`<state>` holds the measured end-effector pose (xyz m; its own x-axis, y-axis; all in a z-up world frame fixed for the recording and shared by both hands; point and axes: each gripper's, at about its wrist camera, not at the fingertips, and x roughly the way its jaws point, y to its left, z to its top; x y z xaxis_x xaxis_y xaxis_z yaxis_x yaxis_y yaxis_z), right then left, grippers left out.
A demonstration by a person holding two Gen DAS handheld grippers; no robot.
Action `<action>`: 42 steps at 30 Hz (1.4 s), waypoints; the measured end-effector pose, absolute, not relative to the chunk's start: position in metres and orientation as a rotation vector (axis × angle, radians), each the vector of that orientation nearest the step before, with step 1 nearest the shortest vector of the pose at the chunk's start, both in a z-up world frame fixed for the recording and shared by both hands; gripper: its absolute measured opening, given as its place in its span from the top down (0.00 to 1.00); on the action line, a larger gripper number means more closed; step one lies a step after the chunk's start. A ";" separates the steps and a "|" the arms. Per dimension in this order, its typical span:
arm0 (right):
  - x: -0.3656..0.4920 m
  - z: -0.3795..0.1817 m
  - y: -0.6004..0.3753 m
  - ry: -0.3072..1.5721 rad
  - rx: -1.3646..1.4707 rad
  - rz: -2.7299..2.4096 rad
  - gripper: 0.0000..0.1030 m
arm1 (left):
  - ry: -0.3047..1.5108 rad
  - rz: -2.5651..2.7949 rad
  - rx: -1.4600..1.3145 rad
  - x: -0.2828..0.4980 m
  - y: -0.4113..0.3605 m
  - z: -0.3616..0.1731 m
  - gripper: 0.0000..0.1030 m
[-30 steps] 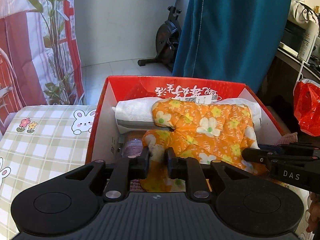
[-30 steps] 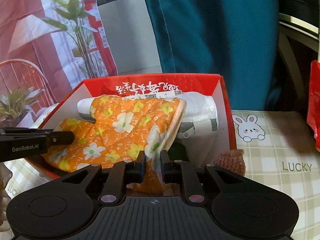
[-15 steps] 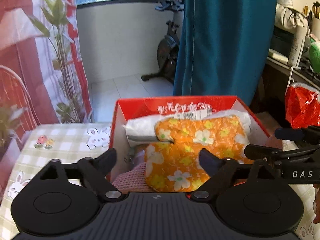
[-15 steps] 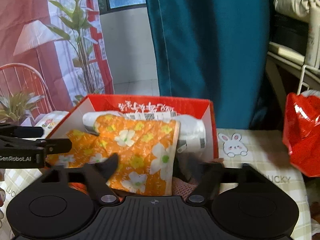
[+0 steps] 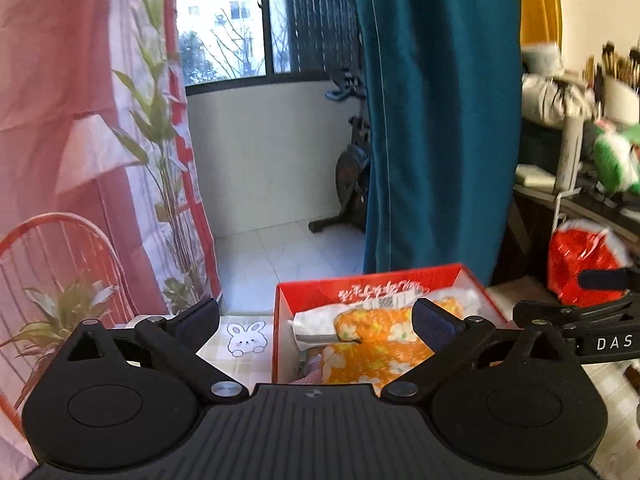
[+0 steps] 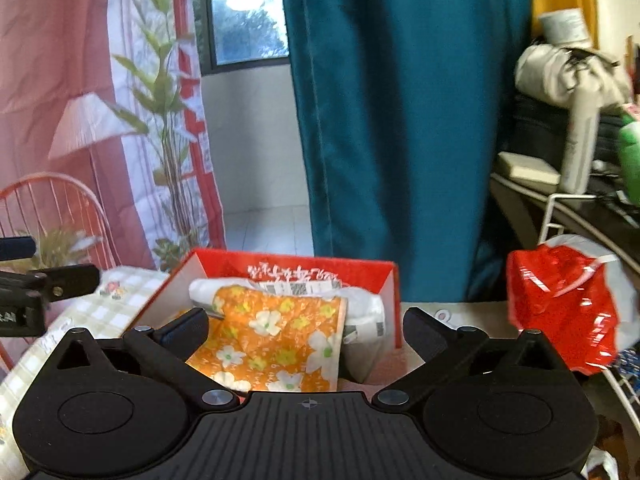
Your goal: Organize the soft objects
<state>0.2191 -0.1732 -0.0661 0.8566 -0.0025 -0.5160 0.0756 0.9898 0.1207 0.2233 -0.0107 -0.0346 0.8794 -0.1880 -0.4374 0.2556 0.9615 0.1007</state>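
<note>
I see a big teal cloth curtain [image 5: 436, 120] hanging far past my jaws. Closer, the desk with a green and white checked cloth with bunny pictures [image 5: 244, 344] sits under my left jaws. On it stands the red cardboard box with white inside walls [image 5: 372, 280], right ahead of both pairs of jaws. Off to the side of my right jaws there is a shiny red plastic bag [image 6: 556, 304] near the box.

Inside the box lies the orange padded cloth with white and yellow flowers [image 6: 276, 336]. It is spread on top, between and just past the tips of my right jaws. Under it, at the far side of the box, I see a white soft plastic pack [image 5: 316, 316]. A bit of pink knitted stuff [image 5: 310, 378] peeks out at the near edge of the box.

My left gripper [image 5: 316, 320] has its jaws wide apart and holds nothing. My right gripper [image 6: 308, 324] has its jaws wide apart too, with nothing in them. Neither one touches the cloth.
</note>
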 end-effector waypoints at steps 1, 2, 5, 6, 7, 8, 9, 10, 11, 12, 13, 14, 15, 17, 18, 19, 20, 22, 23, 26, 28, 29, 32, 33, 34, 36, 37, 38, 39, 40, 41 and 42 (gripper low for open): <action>0.212 -0.060 -0.173 0.531 0.145 -0.046 0.00 | 0.432 -0.239 0.151 0.216 -0.008 -0.029 0.00; 0.203 -0.054 -0.173 0.520 0.152 -0.049 0.00 | 0.426 -0.240 0.150 0.209 -0.007 -0.024 0.00; 0.179 -0.037 -0.172 0.489 0.154 -0.055 0.00 | 0.392 -0.224 0.163 0.184 -0.005 -0.009 0.00; 0.172 -0.031 -0.170 0.477 0.147 -0.061 0.00 | 0.377 -0.222 0.167 0.175 -0.005 -0.004 0.00; 0.163 -0.025 -0.169 0.463 0.141 -0.067 0.00 | 0.367 -0.219 0.169 0.166 -0.004 0.000 0.00; 0.155 -0.018 -0.168 0.451 0.134 -0.071 0.00 | 0.358 -0.211 0.167 0.158 -0.004 0.005 0.00; 0.146 -0.011 -0.167 0.438 0.132 -0.070 0.00 | 0.347 -0.201 0.163 0.151 -0.003 0.009 0.00; 0.138 -0.005 -0.166 0.425 0.135 -0.069 0.00 | 0.338 -0.191 0.158 0.143 -0.002 0.013 0.00; 0.129 0.002 -0.165 0.409 0.141 -0.064 0.00 | 0.330 -0.184 0.150 0.136 -0.001 0.017 0.00; 0.122 0.009 -0.165 0.400 0.145 -0.059 0.00 | 0.323 -0.178 0.142 0.130 0.001 0.021 0.00; 0.114 0.015 -0.164 0.387 0.145 -0.057 0.00 | 0.318 -0.176 0.136 0.125 0.002 0.024 0.00; 0.108 0.020 -0.163 0.376 0.141 -0.058 0.00 | 0.314 -0.177 0.133 0.120 0.002 0.027 0.00; 0.101 0.026 -0.162 0.366 0.133 -0.064 0.00 | 0.310 -0.182 0.133 0.115 0.003 0.030 0.00; 0.089 0.034 -0.160 0.349 0.123 -0.074 0.00 | 0.301 -0.192 0.146 0.105 0.002 0.034 0.00; 0.084 0.038 -0.159 0.345 0.126 -0.076 0.00 | 0.296 -0.190 0.155 0.101 0.001 0.035 0.00; 0.078 0.040 -0.159 0.341 0.131 -0.077 0.00 | 0.288 -0.184 0.161 0.098 0.001 0.036 0.00; 0.073 0.042 -0.160 0.337 0.136 -0.074 0.00 | 0.280 -0.182 0.162 0.094 0.001 0.036 0.00; 0.064 0.045 -0.160 0.331 0.146 -0.072 0.00 | 0.270 -0.191 0.158 0.088 0.001 0.038 0.00; 0.060 0.046 -0.160 0.328 0.147 -0.074 0.00 | 0.268 -0.194 0.154 0.086 0.001 0.038 0.00; 0.050 0.049 -0.160 0.322 0.142 -0.081 0.00 | 0.262 -0.190 0.155 0.081 0.000 0.040 0.00; 0.047 0.050 -0.160 0.323 0.138 -0.082 0.00 | 0.253 -0.180 0.165 0.077 -0.001 0.041 0.00; 0.045 0.051 -0.159 0.321 0.135 -0.082 0.00 | 0.248 -0.178 0.168 0.075 -0.002 0.041 0.00; 0.043 0.052 -0.159 0.317 0.124 -0.086 0.00 | 0.246 -0.176 0.165 0.073 -0.001 0.041 0.00; 0.043 0.052 -0.159 0.318 0.121 -0.088 0.00 | 0.246 -0.170 0.164 0.073 -0.001 0.041 0.00; 0.042 0.051 -0.159 0.320 0.121 -0.092 0.00 | 0.246 -0.164 0.165 0.073 -0.001 0.041 0.00; 0.042 0.050 -0.160 0.324 0.123 -0.097 0.00 | 0.250 -0.150 0.165 0.074 0.000 0.040 0.00; 0.042 0.049 -0.160 0.328 0.125 -0.099 0.00 | 0.253 -0.147 0.164 0.074 0.000 0.040 0.00; 0.042 0.049 -0.161 0.332 0.125 -0.102 0.00 | 0.257 -0.147 0.163 0.075 0.002 0.039 0.00; 0.042 0.047 -0.160 0.337 0.125 -0.105 0.00 | 0.262 -0.147 0.162 0.076 0.002 0.039 0.00; 0.043 0.046 -0.160 0.341 0.124 -0.108 0.00 | 0.265 -0.146 0.160 0.075 0.003 0.038 0.00; 0.043 0.045 -0.160 0.345 0.123 -0.112 0.00 | 0.268 -0.145 0.159 0.076 0.003 0.038 0.00; 0.043 0.044 -0.160 0.349 0.123 -0.114 0.00 | 0.273 -0.144 0.158 0.077 0.003 0.037 0.00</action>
